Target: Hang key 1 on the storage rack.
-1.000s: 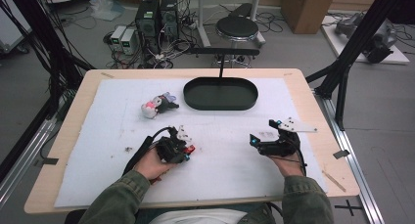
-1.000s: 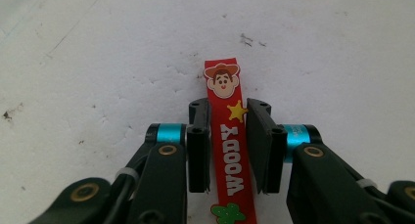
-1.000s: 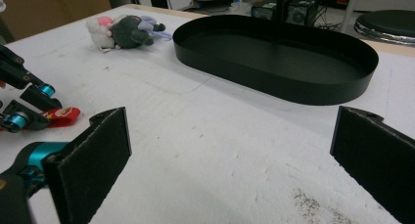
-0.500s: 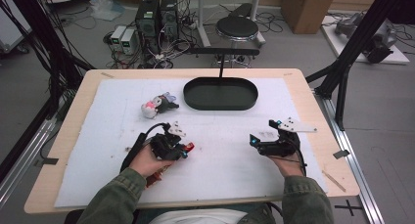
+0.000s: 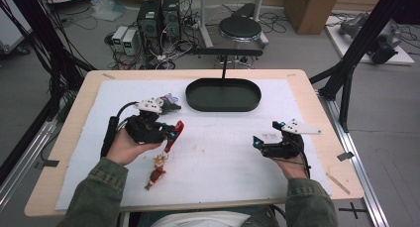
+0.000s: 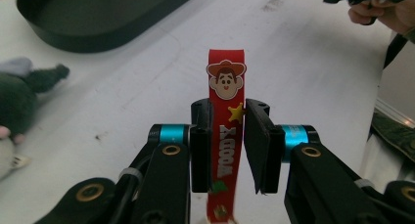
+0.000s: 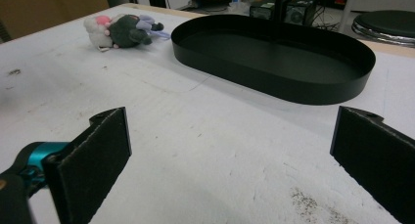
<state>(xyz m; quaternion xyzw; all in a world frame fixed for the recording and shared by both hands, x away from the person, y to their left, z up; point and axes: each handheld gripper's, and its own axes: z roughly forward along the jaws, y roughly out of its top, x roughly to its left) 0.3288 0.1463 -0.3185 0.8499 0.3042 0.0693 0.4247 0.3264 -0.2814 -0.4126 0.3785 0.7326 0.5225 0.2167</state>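
A: Start big. What carries everything?

B: The tabletop (image 5: pixel 297 187), under a white sheet. Ahead of both pairs of jaws sits the black oval tray (image 5: pixel 223 94), empty, likely the place things are meant to go.

A: And the soft thing?

B: A small plush toy (image 7: pixel 122 31) lies flat, ahead and to the left of the right jaws, just beside the tray, untouched.

A: The hands?

B: The left gripper (image 6: pixel 229 141) has its jaws pressed in on a red Woody strap (image 6: pixel 226 121). The strap runs straight up between the pads, its cartoon face just beyond the tips. From the high view the rest hangs below the jaws, and a little figure (image 5: pixel 157 168) at its end lies on the sheet. I judge the pinch sits high on the strap so the charm end can swing clear in a lift.

A: The other?

B: The right gripper (image 7: pixel 230 150) holds nothing. Its jaws are spread wide, low over bare sheet, well apart from the strap, seemingly waiting.
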